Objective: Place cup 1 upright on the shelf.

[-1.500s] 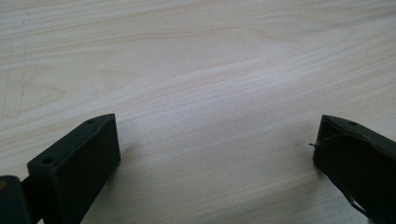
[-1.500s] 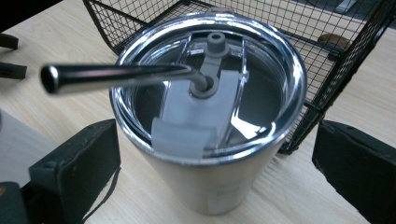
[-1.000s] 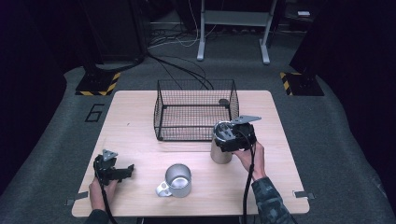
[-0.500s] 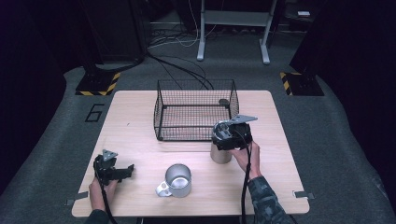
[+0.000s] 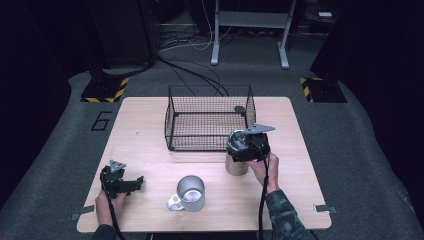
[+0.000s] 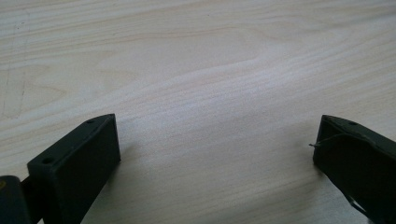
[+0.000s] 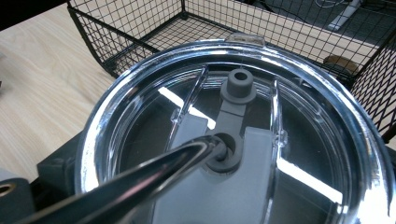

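A steel tumbler (image 5: 236, 166) stands on the table (image 5: 145, 125) just right of the front corner of a black wire basket (image 5: 205, 136). My right gripper (image 5: 246, 146) sits over its top, shut on it. In the right gripper view the tumbler's clear lid (image 7: 303, 135) lies close below the camera. A metal straw (image 7: 140, 182) passes through the lid's grey stopper, and one black finger (image 7: 58, 163) presses the rim at the left. My left gripper (image 5: 138, 183) rests at the front left, its jaws wide open over bare wood (image 6: 217, 93).
A metal mug (image 5: 190, 193) with a handle stands at the front middle, between the two grippers. A small dark round disc (image 5: 240, 108) lies in the basket's back right corner. The table's edges drop to a grey floor.
My right gripper has shifted slightly left with the tumbler. The left gripper and the mug have not moved.
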Motion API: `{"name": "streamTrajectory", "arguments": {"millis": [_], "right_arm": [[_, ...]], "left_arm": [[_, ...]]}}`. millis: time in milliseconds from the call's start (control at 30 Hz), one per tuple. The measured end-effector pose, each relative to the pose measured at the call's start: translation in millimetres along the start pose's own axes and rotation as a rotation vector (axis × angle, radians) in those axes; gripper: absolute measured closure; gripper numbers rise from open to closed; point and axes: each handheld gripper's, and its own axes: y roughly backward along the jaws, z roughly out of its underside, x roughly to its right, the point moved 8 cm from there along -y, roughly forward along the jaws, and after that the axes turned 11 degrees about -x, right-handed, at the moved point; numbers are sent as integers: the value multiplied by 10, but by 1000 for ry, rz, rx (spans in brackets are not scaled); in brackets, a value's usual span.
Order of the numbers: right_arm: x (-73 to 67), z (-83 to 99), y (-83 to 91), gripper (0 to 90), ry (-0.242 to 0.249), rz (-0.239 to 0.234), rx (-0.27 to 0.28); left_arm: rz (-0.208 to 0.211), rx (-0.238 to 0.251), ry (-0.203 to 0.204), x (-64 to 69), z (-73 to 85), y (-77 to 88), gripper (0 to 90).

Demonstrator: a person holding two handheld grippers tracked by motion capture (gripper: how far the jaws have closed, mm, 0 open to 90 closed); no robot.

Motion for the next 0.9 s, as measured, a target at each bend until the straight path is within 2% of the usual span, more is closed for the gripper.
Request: {"name": "streamTrajectory", "arguments": {"millis": [400, 500, 567, 600, 900], "right_arm": [[-52, -63, 177, 30, 32, 5, 13], [-62, -90, 237, 31, 28, 9, 20], [-66, -106, 277, 31, 44, 8, 26], [-74, -116, 295, 31, 34, 9, 31], [-80, -197, 441, 31, 40, 7, 42]], "left_arm": [[0, -1, 0, 0, 0, 0, 4], [0, -1, 0, 0, 1, 0, 4], [0, 0, 0, 0, 0, 0, 5], [0, -1, -1, -1, 1, 0, 4], [0, 0, 1, 0, 0, 0, 4]]}}
